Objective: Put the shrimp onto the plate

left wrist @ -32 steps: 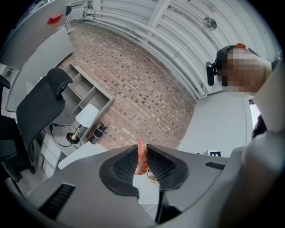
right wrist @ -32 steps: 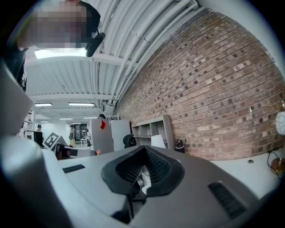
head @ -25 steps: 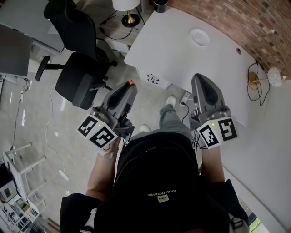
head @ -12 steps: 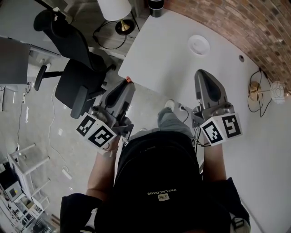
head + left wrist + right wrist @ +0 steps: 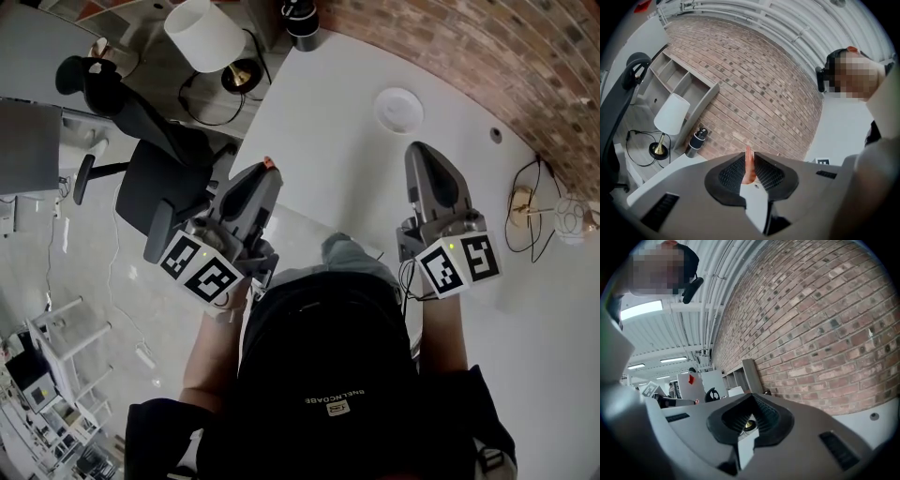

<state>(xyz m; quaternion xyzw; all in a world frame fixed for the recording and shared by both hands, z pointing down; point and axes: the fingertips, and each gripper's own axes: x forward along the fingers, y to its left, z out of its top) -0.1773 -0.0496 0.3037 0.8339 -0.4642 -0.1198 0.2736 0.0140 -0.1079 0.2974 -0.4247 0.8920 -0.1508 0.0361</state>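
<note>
Fingers (image 5: 729, 176) of the left gripper (image 5: 266, 172) pinch the shrimp (image 5: 749, 164) (pink tip up); right gripper (image 5: 421, 152) fingers together, empty; plate (image 5: 398, 109) ahead on the tabletop (image 5: 328, 122).

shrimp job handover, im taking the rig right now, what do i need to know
Left gripper: shut on the shrimp, whose orange end pokes out past the jaw tips; it is held up by the left edge of the white table.
Right gripper: shut, nothing in it, over the table.
Plate: bare, on the table ahead of the right gripper, apart from the shrimp.
Done: shrimp picked up.
Left: carry it over the plate, lower, open the jaws.
</note>
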